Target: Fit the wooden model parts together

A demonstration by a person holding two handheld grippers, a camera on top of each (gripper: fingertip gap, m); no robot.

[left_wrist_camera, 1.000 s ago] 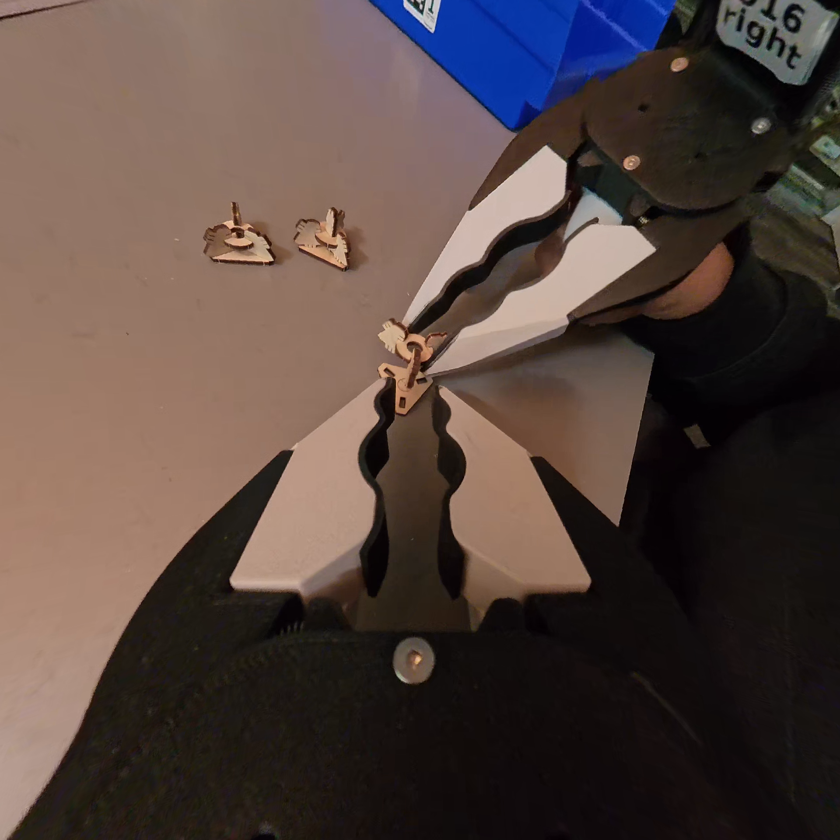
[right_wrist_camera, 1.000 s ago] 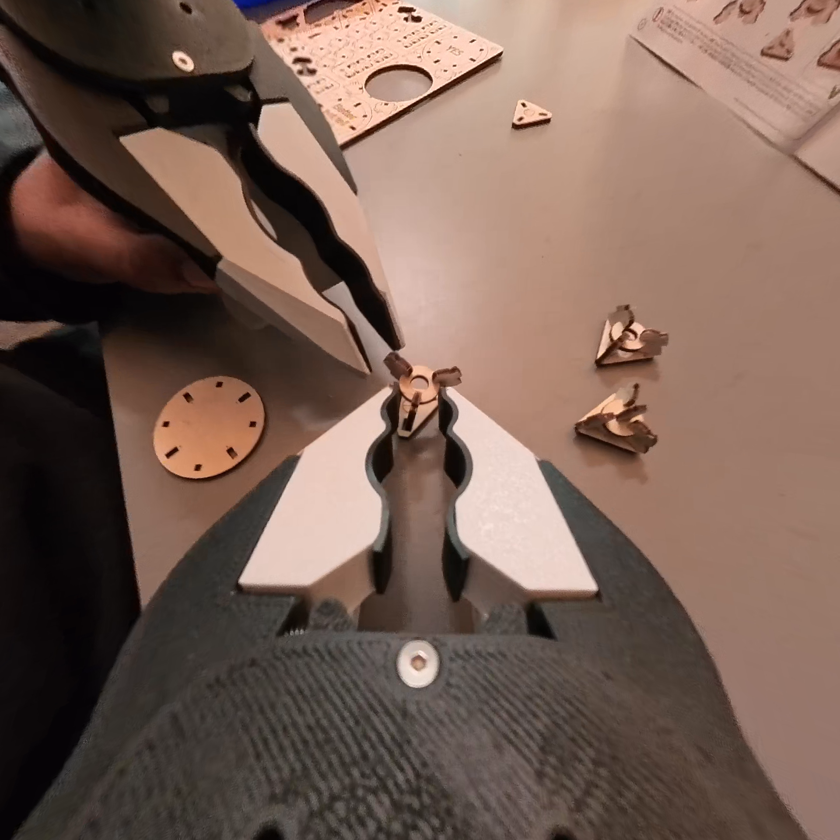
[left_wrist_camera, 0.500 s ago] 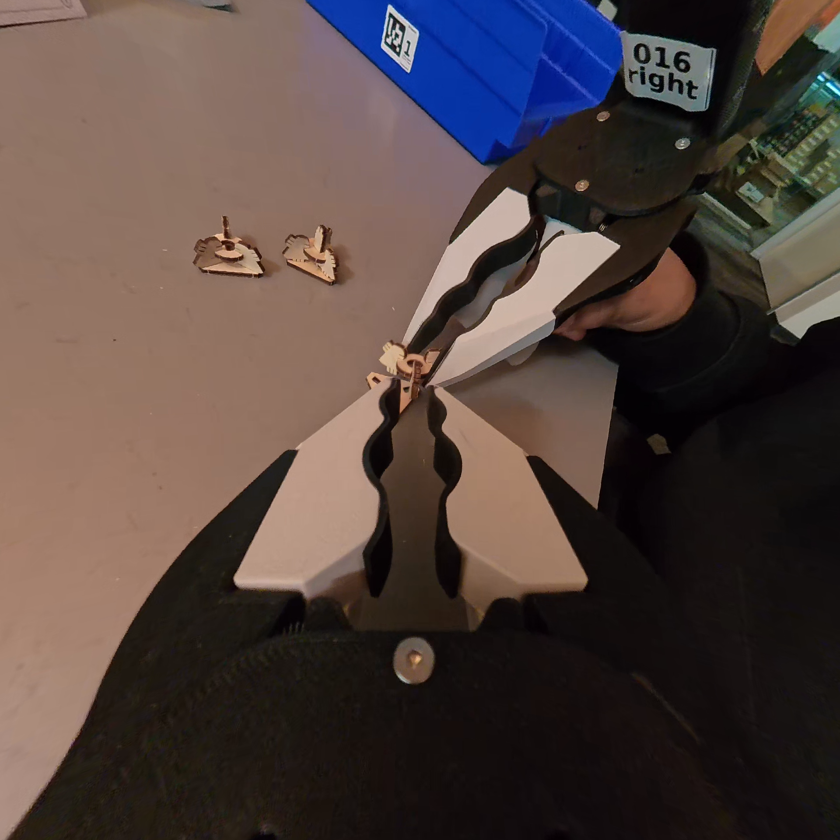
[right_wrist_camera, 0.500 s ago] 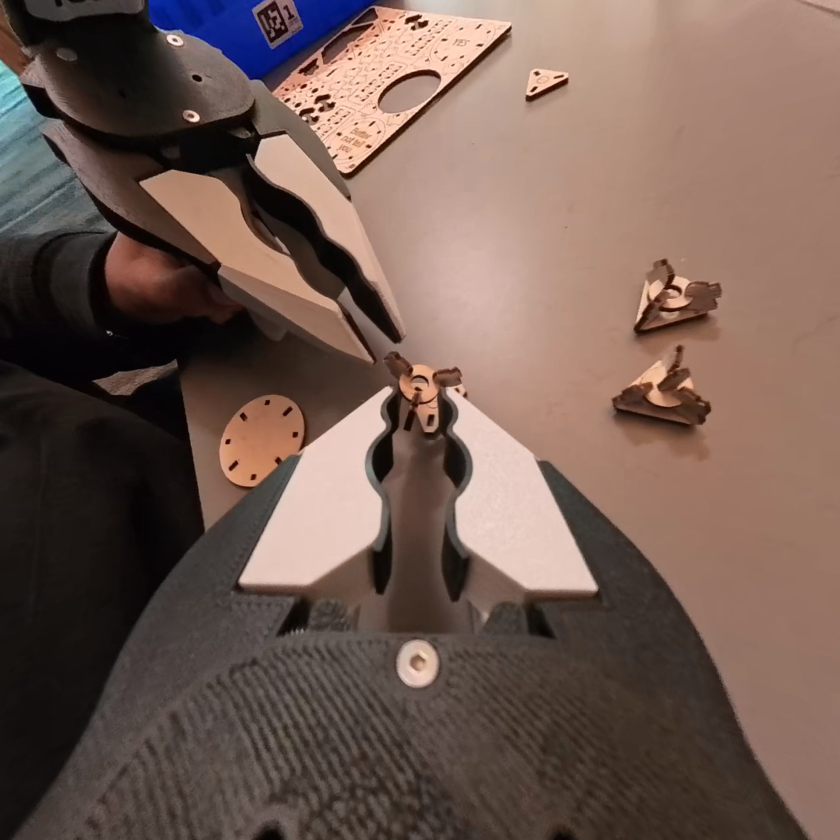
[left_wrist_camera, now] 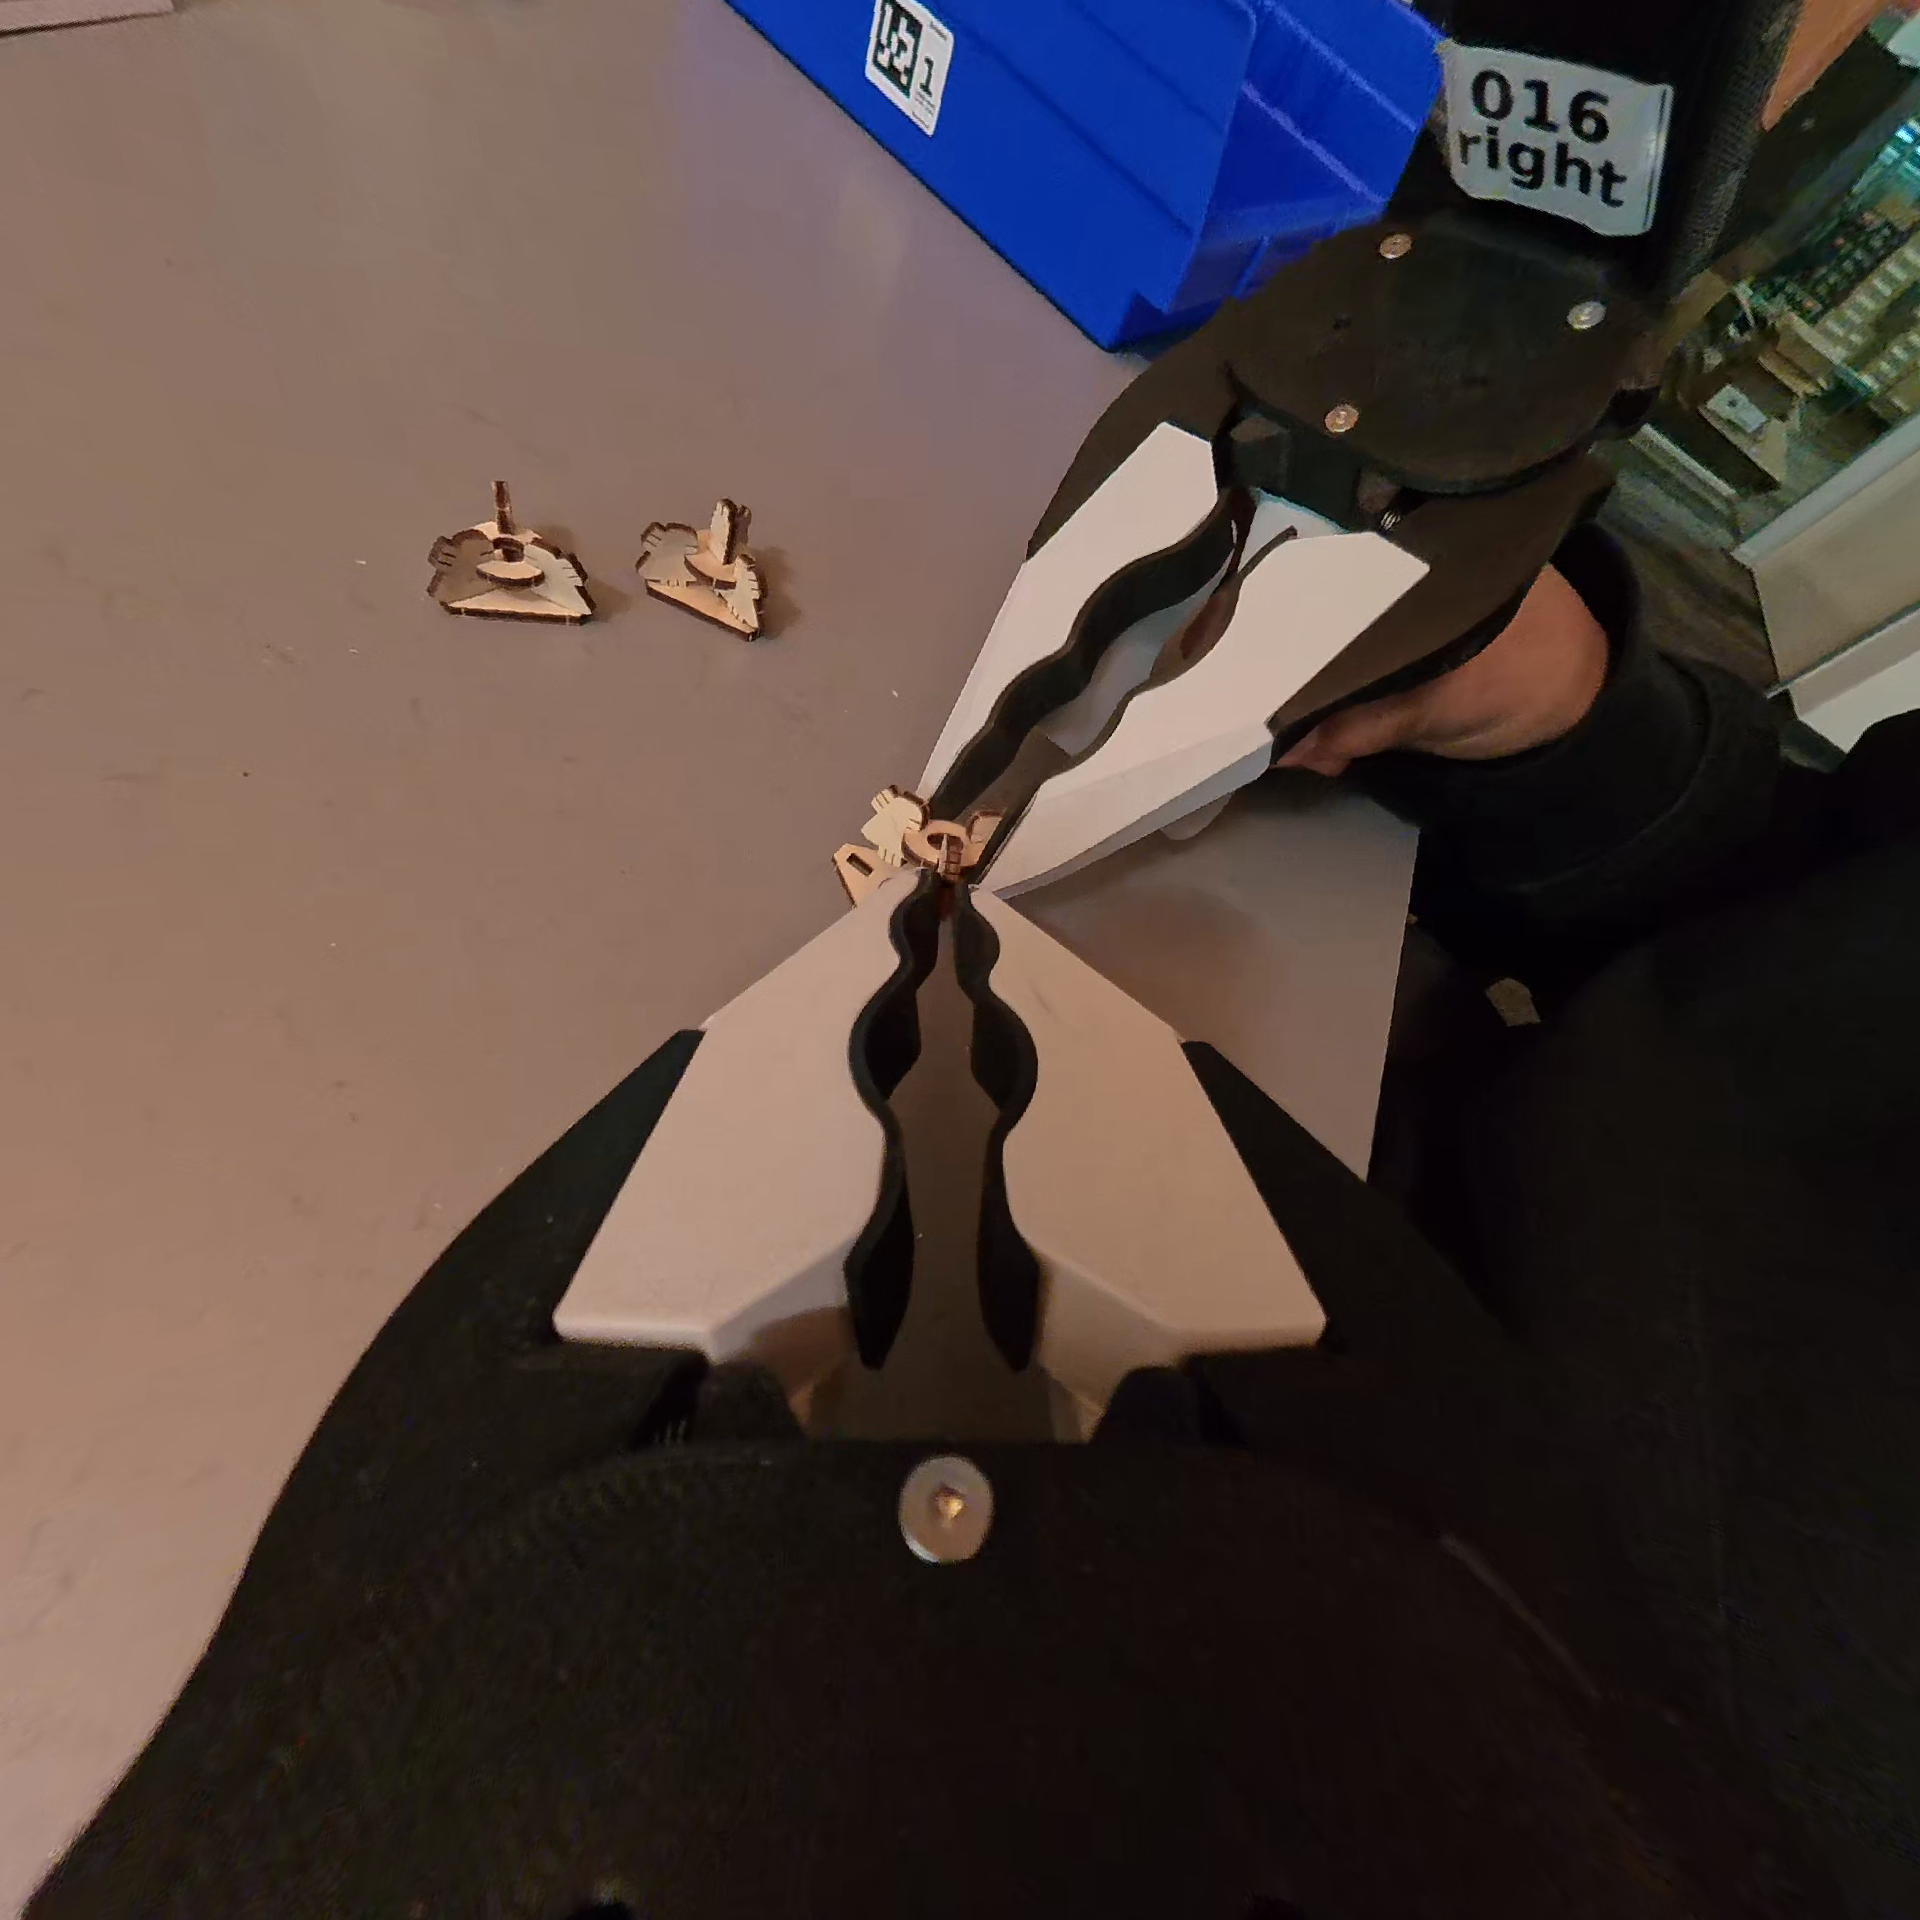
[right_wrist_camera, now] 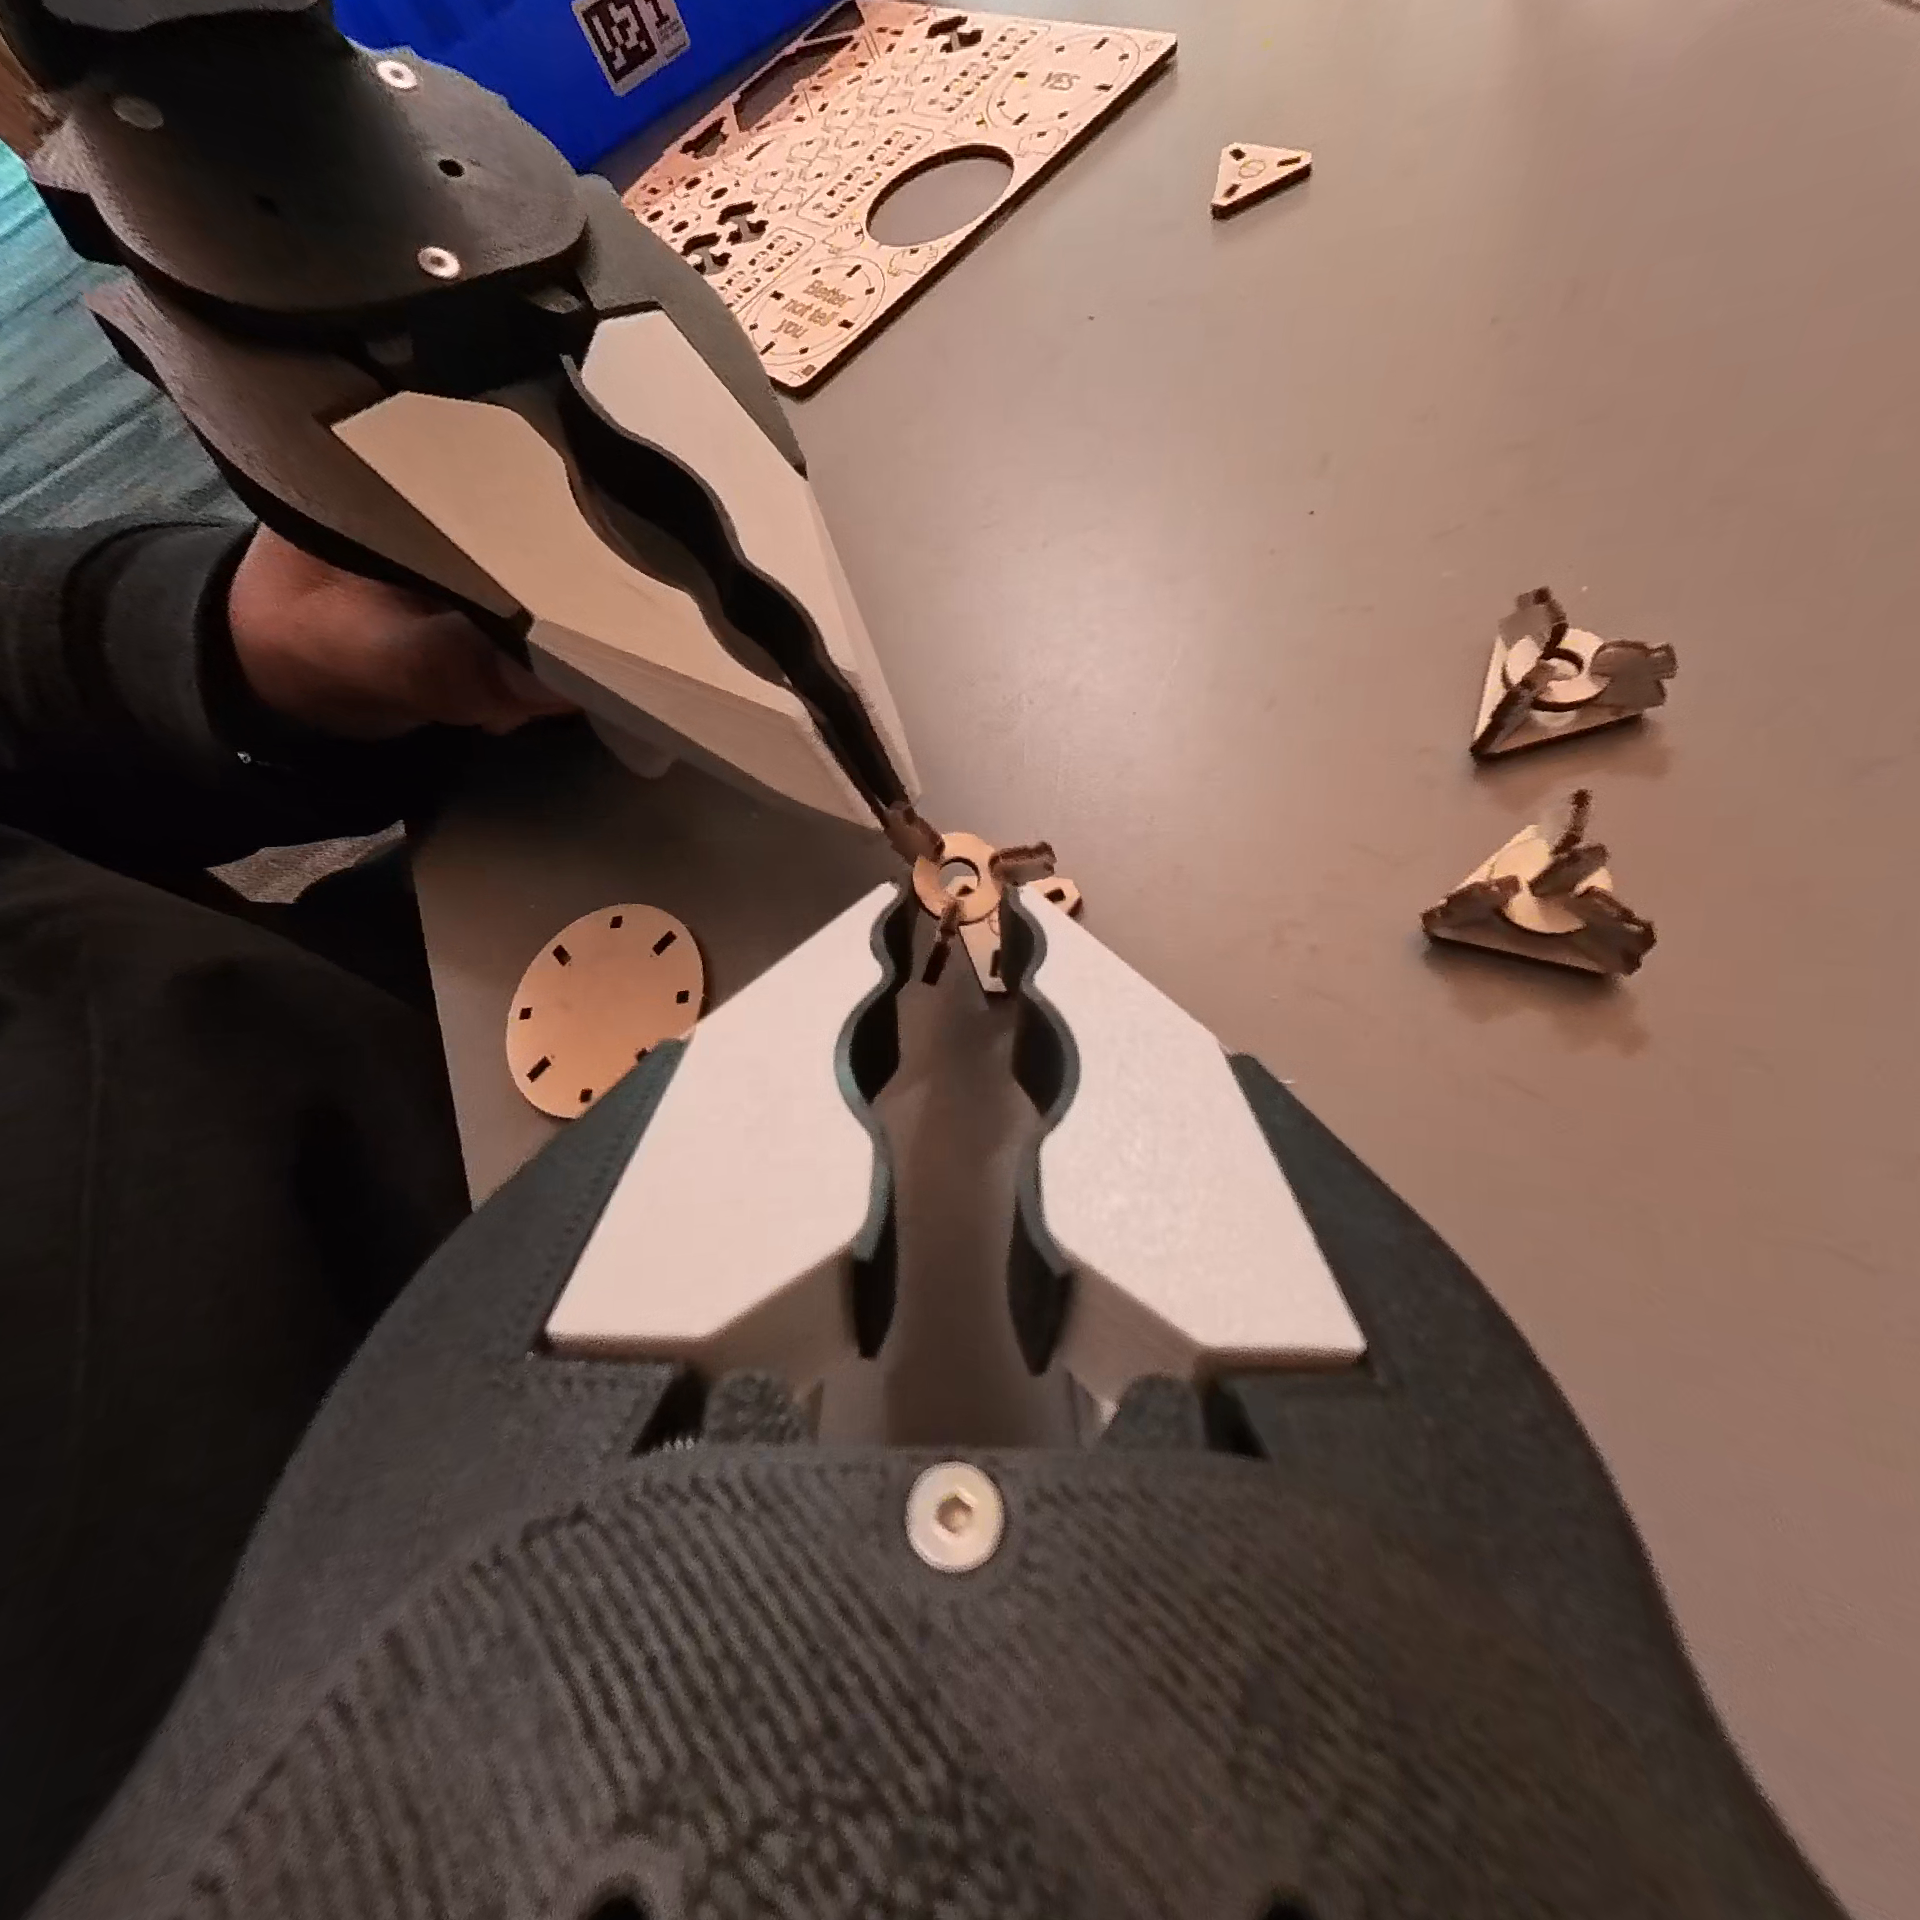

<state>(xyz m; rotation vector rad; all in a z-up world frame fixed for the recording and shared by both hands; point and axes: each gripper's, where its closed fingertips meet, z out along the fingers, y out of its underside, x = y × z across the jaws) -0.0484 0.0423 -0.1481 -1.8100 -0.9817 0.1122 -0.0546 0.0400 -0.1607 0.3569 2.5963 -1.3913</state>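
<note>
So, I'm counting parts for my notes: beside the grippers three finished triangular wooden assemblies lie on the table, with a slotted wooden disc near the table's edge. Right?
Not quite: two finished triangular assemblies lie on the table, not three, as the right wrist view shows. The slotted wooden disc does lie near the edge.

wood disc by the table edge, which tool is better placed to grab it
Left, probably. The disc lies on that side, near the left tool, which pinches only a small tab; the right tool holds the triangular piece.
</note>
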